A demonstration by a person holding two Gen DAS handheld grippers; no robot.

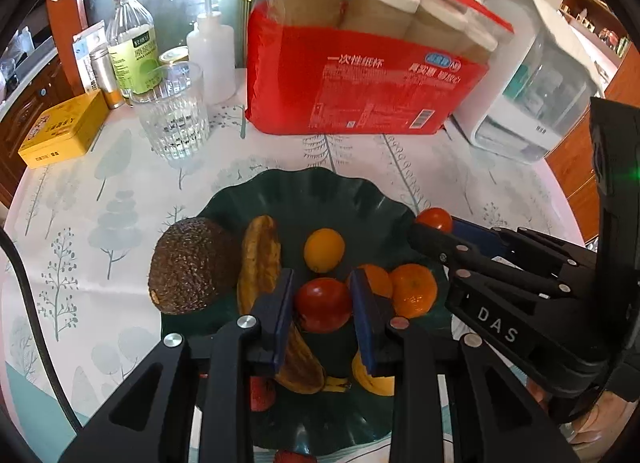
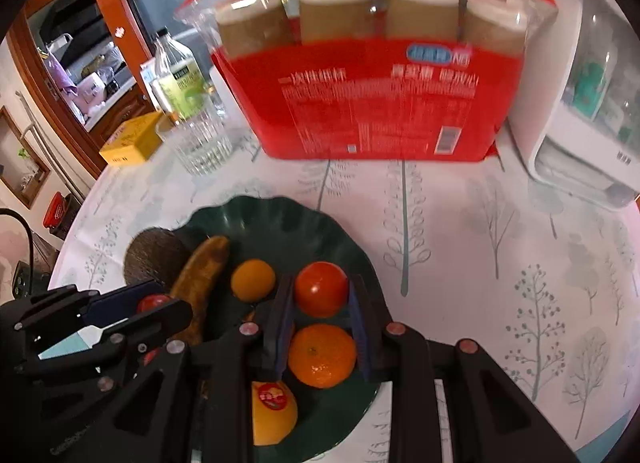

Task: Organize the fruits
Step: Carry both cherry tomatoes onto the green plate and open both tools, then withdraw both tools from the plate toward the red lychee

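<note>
A dark green scalloped plate (image 1: 320, 195) (image 2: 256, 219) holds a brown banana (image 1: 260, 259) (image 2: 202, 275), a small yellow-orange fruit (image 1: 324, 249) (image 2: 253, 279), tangerines (image 1: 414, 289) (image 2: 322, 355) and a stickered yellow fruit (image 2: 272, 411). A dark avocado (image 1: 192, 265) (image 2: 150, 257) lies at the plate's left rim. My left gripper (image 1: 322, 303) (image 2: 154, 303) is shut on a red tomato (image 1: 324, 305) above the plate. My right gripper (image 2: 322, 291) (image 1: 434, 221) is shut on another red tomato (image 2: 322, 289) (image 1: 434, 219) over the plate's right side.
A red pack of paper cups (image 1: 360, 83) (image 2: 380, 103) stands behind the plate. A ribbed glass (image 1: 174, 119) (image 2: 204, 143), bottles (image 1: 132, 43), a yellow tin (image 1: 64, 133) and a white appliance (image 1: 532, 91) (image 2: 580, 103) ring the tree-patterned tablecloth (image 1: 100, 223).
</note>
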